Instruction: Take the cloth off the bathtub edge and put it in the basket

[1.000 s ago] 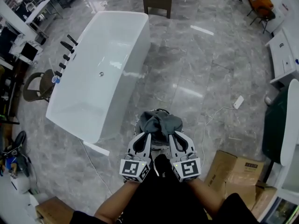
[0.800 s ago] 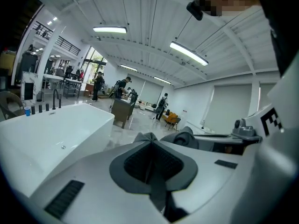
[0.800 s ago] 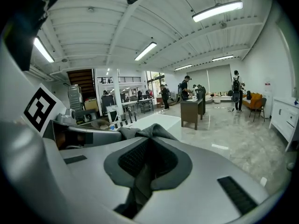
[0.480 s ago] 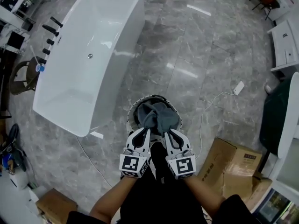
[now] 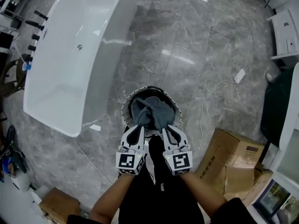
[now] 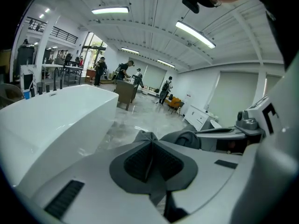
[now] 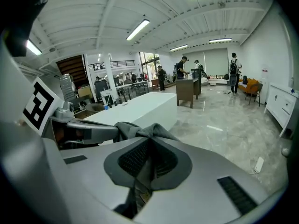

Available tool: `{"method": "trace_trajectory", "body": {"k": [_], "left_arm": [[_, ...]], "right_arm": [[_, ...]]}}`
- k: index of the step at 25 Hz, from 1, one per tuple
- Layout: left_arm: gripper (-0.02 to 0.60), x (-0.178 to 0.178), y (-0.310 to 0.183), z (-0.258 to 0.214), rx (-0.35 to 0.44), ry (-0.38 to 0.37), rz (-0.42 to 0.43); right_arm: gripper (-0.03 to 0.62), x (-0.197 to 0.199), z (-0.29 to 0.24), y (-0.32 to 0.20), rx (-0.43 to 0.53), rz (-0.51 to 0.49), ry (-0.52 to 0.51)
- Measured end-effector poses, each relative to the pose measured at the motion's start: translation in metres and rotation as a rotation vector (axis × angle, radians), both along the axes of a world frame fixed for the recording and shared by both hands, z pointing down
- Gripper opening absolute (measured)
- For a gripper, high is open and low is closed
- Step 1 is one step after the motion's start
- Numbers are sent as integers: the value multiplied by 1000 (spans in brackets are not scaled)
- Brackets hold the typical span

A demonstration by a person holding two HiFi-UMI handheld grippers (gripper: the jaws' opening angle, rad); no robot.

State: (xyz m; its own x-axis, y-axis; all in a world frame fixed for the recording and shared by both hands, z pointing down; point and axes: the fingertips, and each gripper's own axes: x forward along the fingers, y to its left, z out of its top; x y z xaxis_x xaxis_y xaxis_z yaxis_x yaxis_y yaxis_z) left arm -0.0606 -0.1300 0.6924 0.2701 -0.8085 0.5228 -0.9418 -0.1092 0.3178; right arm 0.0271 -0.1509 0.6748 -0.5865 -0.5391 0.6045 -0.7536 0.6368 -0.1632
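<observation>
My left fingers (image 5: 134,134) and right fingers (image 5: 170,134) still pinch the crumpled grey cloth (image 5: 152,110), now down in the round basket (image 5: 149,88); drop's next.

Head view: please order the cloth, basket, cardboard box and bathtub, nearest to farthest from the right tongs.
1. Cloth, gripped in the right tongs.
2. Basket, just beneath.
3. Cardboard box, on the floor at right.
4. Bathtub, at left.

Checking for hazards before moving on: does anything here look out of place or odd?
Nothing spilled; the grey cloth hangs bunched over the basket. One oddity: what looks like a white power strip lies loose on the floor at right, its cable trailing toward the cardboard boxes, a possible trip hazard.
</observation>
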Motion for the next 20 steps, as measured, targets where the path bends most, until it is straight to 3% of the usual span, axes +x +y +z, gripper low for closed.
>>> {"method": "trace_trajectory", "body": {"k": [20], "left_arm": [[26, -8, 0, 158, -159, -38, 83]], "right_arm": [[37, 21, 155, -1, -129, 105, 110]]}}
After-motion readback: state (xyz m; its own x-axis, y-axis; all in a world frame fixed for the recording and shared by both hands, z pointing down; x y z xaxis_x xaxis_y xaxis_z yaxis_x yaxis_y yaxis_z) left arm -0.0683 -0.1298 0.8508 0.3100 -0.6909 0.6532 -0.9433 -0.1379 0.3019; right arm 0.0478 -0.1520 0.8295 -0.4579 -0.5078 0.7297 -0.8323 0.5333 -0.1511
